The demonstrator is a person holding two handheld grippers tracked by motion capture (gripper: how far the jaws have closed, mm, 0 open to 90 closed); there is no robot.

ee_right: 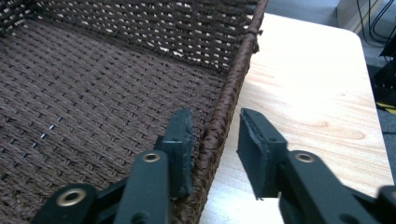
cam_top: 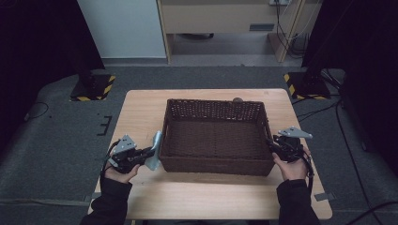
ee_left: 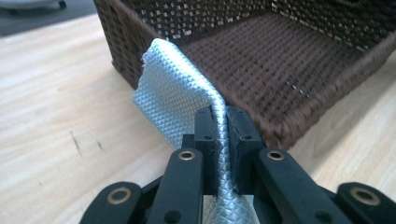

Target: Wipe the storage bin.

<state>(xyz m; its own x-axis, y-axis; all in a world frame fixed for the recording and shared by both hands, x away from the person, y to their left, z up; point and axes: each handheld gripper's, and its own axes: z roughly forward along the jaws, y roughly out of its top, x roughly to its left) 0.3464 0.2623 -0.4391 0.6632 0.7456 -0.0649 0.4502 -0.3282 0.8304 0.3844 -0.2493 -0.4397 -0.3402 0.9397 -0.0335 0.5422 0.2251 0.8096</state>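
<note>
Left gripper view: pale cloth [ee_left: 170,93] pinched tight in left gripper [ee_left: 222,135], draped against basket [ee_left: 299,116] corner, outside it. Right gripper [ee_right: 215,149] parted, astride basket's right rim, not pressing. Risk: cloth snagging on wicker, dragging unsteadied basket across table [cam_top: 141,112].

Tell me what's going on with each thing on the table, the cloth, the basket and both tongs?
Cloth: pinched, draped over the basket's left rim.
Basket: upright, nothing inside.
Left tongs: shut on the cloth.
Right tongs: open, one jaw either side of the basket's right rim.
Table: bare wood under the basket.
</note>
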